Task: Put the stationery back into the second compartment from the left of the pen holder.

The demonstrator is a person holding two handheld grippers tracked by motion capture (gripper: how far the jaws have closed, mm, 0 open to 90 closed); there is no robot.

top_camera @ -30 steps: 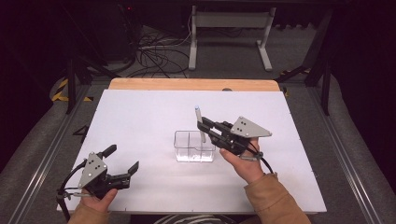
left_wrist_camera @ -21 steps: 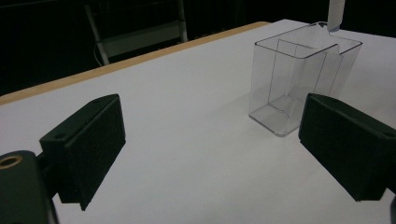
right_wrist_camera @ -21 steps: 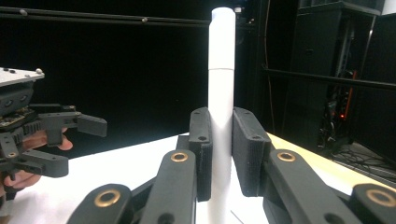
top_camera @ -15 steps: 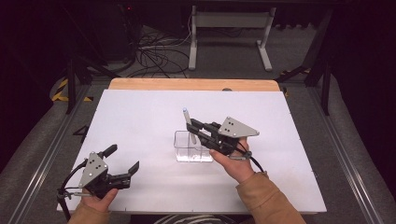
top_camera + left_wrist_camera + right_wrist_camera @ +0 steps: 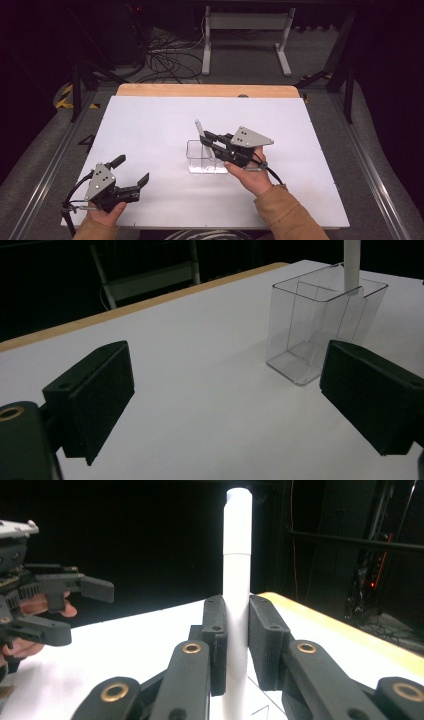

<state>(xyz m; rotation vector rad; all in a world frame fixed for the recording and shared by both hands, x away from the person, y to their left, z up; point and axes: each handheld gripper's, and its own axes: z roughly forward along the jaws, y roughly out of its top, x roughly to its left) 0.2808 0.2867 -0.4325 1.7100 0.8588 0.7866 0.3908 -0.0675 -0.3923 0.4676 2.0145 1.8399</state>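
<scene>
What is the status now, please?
Right gripper shut on pen, pen upright over clear box. Left gripper open, apart from box. Nothing in the way.

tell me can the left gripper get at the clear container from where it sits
Probably yes: the left gripper is open with bare table between it and the clear container. The right gripper, shut on a white pen, hovers over its far side.
</scene>
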